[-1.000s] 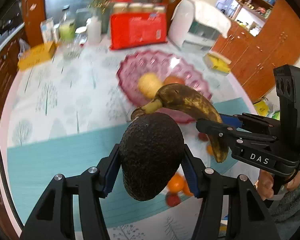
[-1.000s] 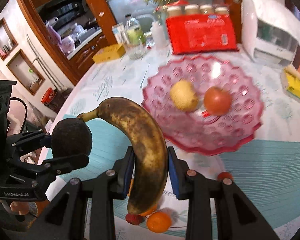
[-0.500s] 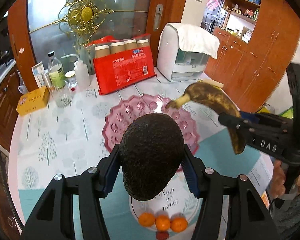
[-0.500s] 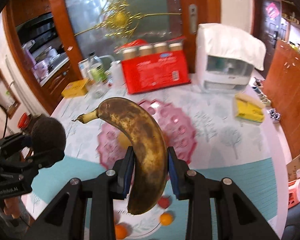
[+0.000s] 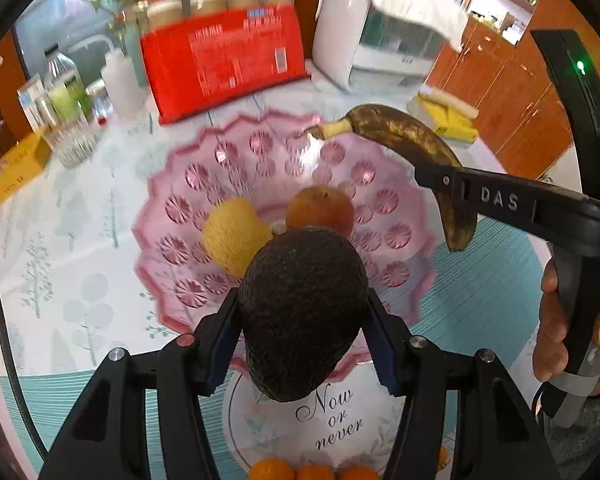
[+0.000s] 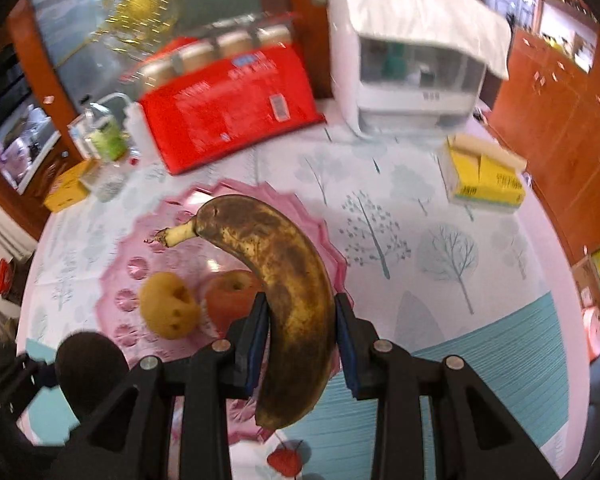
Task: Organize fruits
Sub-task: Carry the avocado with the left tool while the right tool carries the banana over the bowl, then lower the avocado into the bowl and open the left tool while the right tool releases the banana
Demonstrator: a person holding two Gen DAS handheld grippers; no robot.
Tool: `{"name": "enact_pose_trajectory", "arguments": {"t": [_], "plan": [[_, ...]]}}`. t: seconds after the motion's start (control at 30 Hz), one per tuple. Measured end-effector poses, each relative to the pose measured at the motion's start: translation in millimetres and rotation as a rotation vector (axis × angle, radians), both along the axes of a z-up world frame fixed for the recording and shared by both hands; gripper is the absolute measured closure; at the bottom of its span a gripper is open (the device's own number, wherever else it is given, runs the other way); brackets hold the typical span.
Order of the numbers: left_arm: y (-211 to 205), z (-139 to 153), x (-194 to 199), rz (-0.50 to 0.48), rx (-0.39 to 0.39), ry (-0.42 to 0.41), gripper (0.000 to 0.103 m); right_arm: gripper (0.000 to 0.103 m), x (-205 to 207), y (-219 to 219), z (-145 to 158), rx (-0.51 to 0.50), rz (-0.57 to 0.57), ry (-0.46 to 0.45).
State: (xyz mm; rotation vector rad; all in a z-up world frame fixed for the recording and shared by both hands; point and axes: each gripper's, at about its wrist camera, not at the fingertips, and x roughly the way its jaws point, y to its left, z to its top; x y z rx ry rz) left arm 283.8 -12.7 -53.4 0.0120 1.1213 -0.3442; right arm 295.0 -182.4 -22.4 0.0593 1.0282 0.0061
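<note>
Pink glass bowl [image 5: 168, 216] already holds two fruits; left tool [image 5: 302, 334] clamps the avocado [image 5: 302, 312] above its near rim; right tool [image 6: 300, 340] clamps the banana [image 6: 288, 280] over its right side; a careless release could knock either fruit out.

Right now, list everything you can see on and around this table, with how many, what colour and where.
avocado: one, dark, between the left gripper's fingers
banana: one, brown-spotted, between the right gripper's fingers
pink bowl: one, table centre
yellow fruit: one, in the bowl
red-orange fruit: one, in the bowl beside it
small oranges: three, near edge
white plate: one, lettered, near side
red package: one, far side
white appliance: one, far right
yellow box: one, right
bottles: several, far left
left gripper: black, shut
right gripper: black, shut
</note>
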Motion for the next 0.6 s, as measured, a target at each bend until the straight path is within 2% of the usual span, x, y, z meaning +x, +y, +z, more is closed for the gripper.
{"name": "enact_pose_trajectory", "arguments": {"t": [0.2, 0.6], "plan": [[-2, -36, 14, 0.005, -0.001, 0.068, 0.046, 0.071, 24, 1, -36, 0.014, -0.053, 0.064], [-15, -58, 26, -0.019, 0.016, 0.082, 0.046, 0.07, 49, 15, -71, 0.014, -0.044, 0.1]]}}
